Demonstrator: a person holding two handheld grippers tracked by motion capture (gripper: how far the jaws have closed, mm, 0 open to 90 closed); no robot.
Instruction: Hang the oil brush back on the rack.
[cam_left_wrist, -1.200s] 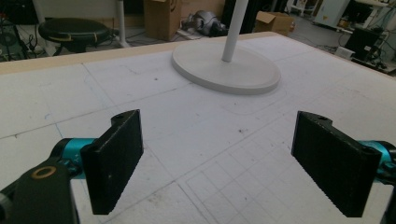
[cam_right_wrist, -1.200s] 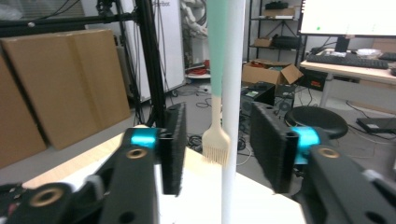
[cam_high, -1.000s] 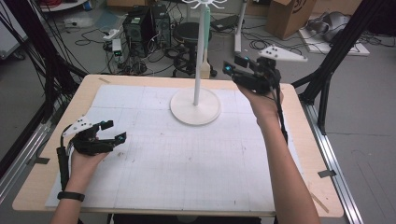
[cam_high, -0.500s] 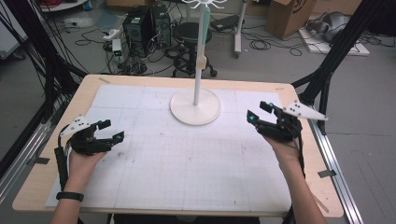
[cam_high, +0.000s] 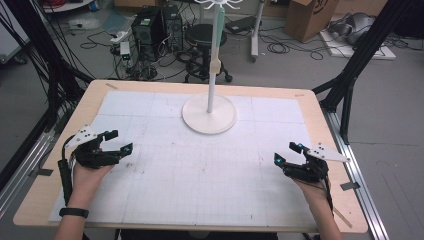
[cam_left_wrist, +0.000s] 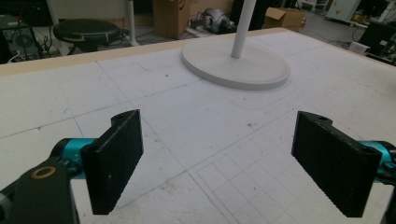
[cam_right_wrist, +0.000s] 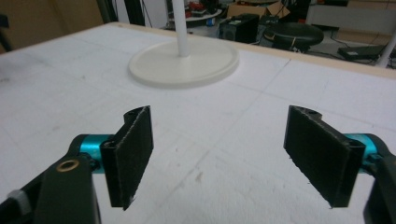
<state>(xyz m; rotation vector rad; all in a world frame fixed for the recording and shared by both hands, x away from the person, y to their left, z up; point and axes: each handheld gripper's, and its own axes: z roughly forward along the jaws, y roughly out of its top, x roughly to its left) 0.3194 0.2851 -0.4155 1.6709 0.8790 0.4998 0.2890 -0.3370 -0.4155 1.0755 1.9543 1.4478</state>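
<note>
Resting low at the near corners of the white gridded table mat, the left gripper and right gripper are held wide open and empty, the right's jaws having just been opening, and the round-based white stand at the far middle should be approached level.

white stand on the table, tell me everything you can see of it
The white stand has a round, flat disc base with a slightly raised rim, looking like matte plastic or painted metal. A thin white pole rises upright from its centre, with a pale green upper section and white hooked arms at the top, cut off by the frame. It sits on the white gridded mat at the far middle of the table. Nothing else touches it; both grippers are well apart from it.
</note>
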